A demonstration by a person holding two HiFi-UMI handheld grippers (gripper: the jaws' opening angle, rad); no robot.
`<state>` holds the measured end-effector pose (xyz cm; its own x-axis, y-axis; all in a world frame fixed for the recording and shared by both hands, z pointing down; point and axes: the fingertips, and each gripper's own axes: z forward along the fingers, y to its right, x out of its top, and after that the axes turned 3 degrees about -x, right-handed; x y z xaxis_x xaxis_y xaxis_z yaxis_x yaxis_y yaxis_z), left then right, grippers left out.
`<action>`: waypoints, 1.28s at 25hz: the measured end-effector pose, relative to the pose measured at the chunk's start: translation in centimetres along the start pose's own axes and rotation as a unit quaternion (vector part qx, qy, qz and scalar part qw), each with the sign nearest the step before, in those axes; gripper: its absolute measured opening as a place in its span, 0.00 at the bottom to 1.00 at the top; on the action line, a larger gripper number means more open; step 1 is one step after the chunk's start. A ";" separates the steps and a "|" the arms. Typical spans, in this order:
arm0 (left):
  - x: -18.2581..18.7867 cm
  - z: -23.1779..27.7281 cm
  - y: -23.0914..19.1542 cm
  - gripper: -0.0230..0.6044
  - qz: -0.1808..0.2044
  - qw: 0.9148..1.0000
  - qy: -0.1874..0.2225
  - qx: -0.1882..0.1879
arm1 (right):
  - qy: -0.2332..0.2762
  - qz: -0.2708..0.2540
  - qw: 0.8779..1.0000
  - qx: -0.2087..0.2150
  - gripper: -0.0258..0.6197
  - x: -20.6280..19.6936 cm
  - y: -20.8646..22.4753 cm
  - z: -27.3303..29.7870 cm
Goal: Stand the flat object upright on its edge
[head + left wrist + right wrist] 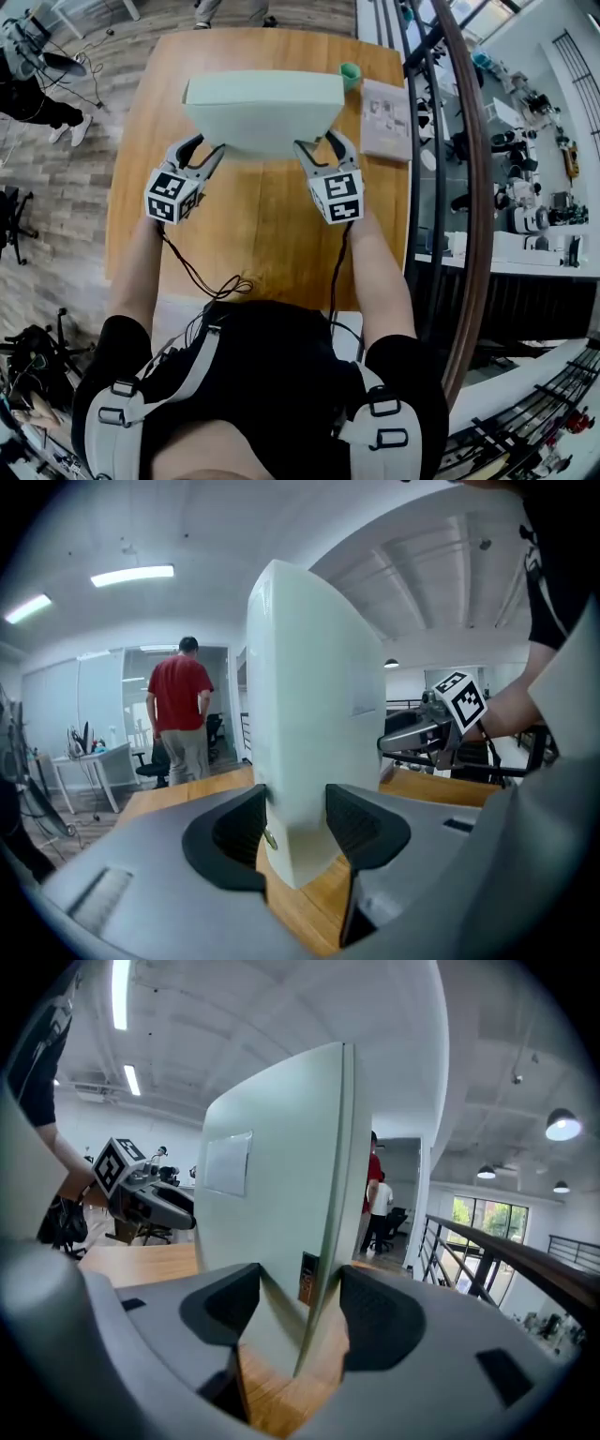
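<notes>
The left gripper (pixel 295 822) has its two dark pads pressed against opposite faces of the flat object (pixel 314 714), pinching it low down near one bottom corner. The right gripper (pixel 300 1307) clamps the other bottom corner in the same way, with a small port on the slab's thin edge just beside its pad. Gripping both lower corners at once looks deliberate: the slab is wide and pale, and a hold at each end keeps it from twisting or toppling sideways while it is brought onto its edge. Both gripper views show the slab rising tall and close to vertical out of the jaws, so the upright pose seems nearly reached. Whether its lower edge already bears on the wooden table (pixel 262 234) or hangs just above it cannot be told. From the head view it sits over the far middle of the table, clear of the green cup (pixel 350 75) and the printed sheet (pixel 385 119) near the far right side, which leaves room to set it down. A person in a red shirt (pixel 183 710) stands well beyond the table
</notes>
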<state>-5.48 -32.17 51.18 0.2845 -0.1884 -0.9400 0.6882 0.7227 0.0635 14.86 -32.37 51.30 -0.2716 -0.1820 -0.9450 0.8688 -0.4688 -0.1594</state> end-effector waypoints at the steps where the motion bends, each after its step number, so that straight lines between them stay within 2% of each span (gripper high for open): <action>1: 0.0 0.0 -0.6 0.36 0.008 1.000 0.001 0.009 | 0.004 -0.010 1.000 -0.004 0.46 0.3 -0.1 0.7; 4: -0.3 0.1 -2.3 0.34 0.024 0.999 -0.005 0.026 | 0.006 -0.027 0.999 -0.016 0.46 0.3 -0.5 2.7; 8: -1.5 0.7 -3.9 0.34 0.028 0.999 -0.021 0.029 | -0.015 -0.008 1.000 -0.017 0.45 -1.1 -0.9 5.1; 12: -2.9 1.4 -5.2 0.33 0.016 0.999 -0.034 0.026 | -0.033 0.009 0.999 -0.017 0.45 -2.6 -1.6 6.6; 20: -6.1 3.8 -6.8 0.33 -0.025 0.998 -0.051 0.012 | -0.064 0.006 0.998 -0.021 0.45 -4.5 -1.5 9.0; 28: -7.5 5.4 -7.3 0.33 -0.040 0.997 -0.067 -0.007 | -0.077 0.009 0.996 -0.033 0.45 -5.2 -1.2 9.3; 32: -7.7 5.9 -7.7 0.33 -0.052 0.997 -0.059 -0.007 | -0.081 0.008 0.996 -0.040 0.45 -5.3 -1.2 9.2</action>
<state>-9.00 -40.18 59.88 0.2892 -0.3398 -0.8949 0.7086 0.7045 -0.0385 11.44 -38.74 59.17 -0.3145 -0.3292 -0.8903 0.9020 -0.3957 -0.1724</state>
